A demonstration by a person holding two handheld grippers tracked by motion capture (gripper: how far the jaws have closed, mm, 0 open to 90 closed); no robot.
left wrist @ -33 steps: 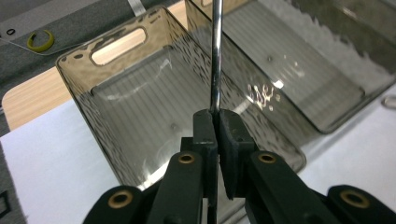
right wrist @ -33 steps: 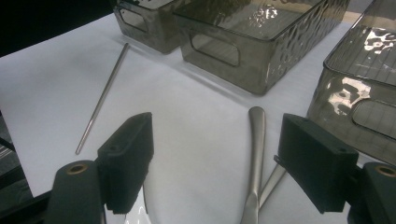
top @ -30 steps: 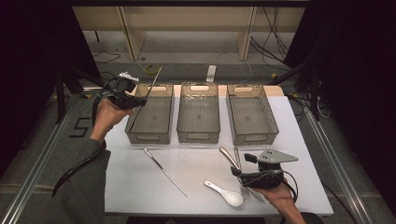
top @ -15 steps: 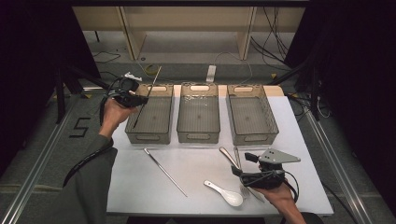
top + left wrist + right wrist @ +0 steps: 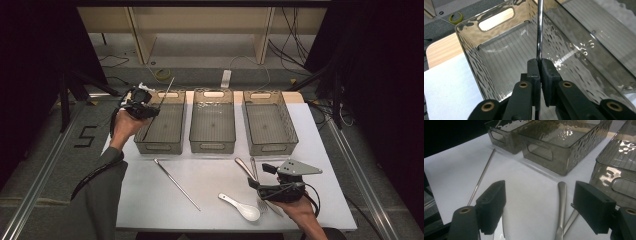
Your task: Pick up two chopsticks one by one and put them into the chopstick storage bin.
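My left gripper point(image 5: 149, 111) is shut on a thin metal chopstick point(image 5: 166, 92), held tilted over the near-left corner of the left grey bin point(image 5: 162, 146). In the left gripper view the pads point(image 5: 534, 70) clamp the rod point(image 5: 539, 30), which runs up over the bin's ribbed floor point(image 5: 506, 62). A second chopstick point(image 5: 176, 183) lies on the white table in front of that bin. My right gripper point(image 5: 261, 176) rests open at the front right, beside metal utensil handles point(image 5: 246, 168). Its jaws point(image 5: 540, 202) stand wide with a metal handle point(image 5: 561, 202) on the table between them.
Middle bin point(image 5: 212, 147) and right bin point(image 5: 270, 147) stand in a row with the left one. A white ceramic spoon point(image 5: 240, 206) lies near the front edge, left of my right hand. The table's left front area is bare white surface.
My left hand has sunk with the chopstick, from above the bin's left rim down toward the bin. The right gripper has stayed put.
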